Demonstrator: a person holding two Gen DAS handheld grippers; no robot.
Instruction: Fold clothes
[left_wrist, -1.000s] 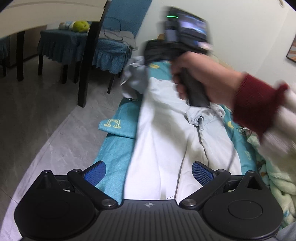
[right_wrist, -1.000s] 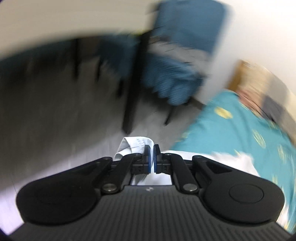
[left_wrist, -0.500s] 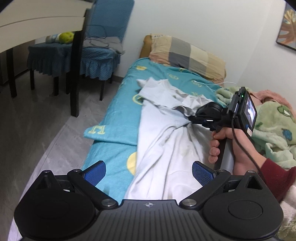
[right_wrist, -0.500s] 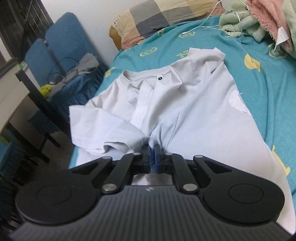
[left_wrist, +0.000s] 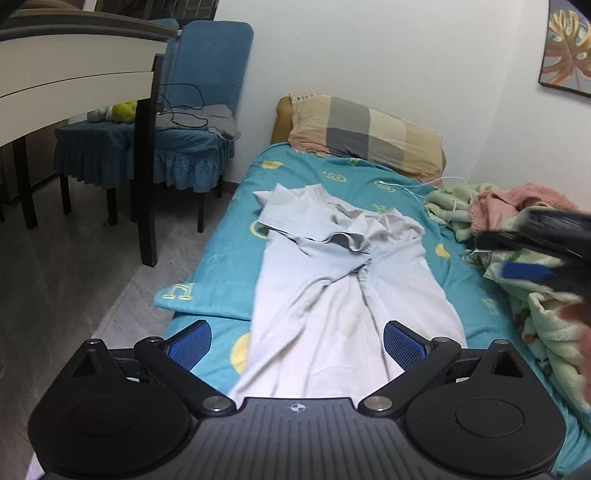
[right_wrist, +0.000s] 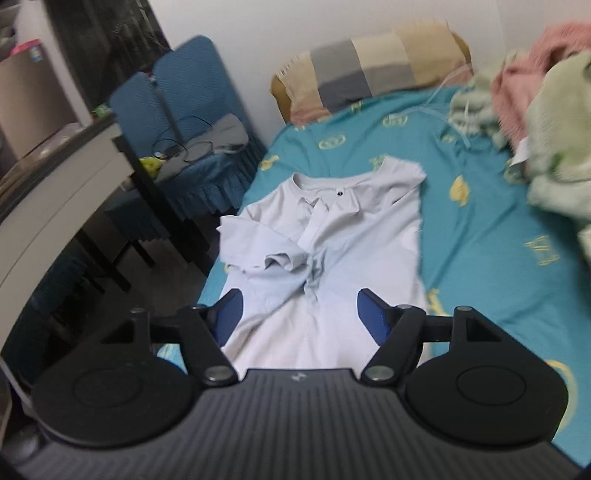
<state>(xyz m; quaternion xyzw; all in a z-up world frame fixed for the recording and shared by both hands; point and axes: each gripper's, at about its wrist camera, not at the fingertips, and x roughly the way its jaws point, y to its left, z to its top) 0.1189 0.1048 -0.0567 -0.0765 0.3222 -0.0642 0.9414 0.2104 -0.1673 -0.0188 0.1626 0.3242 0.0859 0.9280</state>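
Note:
A pale grey short-sleeved shirt (left_wrist: 343, 280) lies lengthwise on the teal bed sheet (left_wrist: 229, 236), collar toward the pillow, its left sleeve folded in over the chest and bunched. It shows in the right wrist view (right_wrist: 332, 240) too. My left gripper (left_wrist: 297, 343) is open and empty above the shirt's hem. My right gripper (right_wrist: 299, 314) is open and empty above the shirt's middle; it appears blurred at the right edge of the left wrist view (left_wrist: 535, 258).
A checked pillow (left_wrist: 365, 133) lies at the bed's head. A heap of green and pink blankets (left_wrist: 517, 229) fills the bed's right side. Blue chairs (left_wrist: 184, 129) and a table with a dark leg (left_wrist: 146, 166) stand left of the bed on the grey floor.
My right gripper was shut on the shirt's sleeve, carried it in over the chest, then opened and drew back to the right. The left gripper stayed open.

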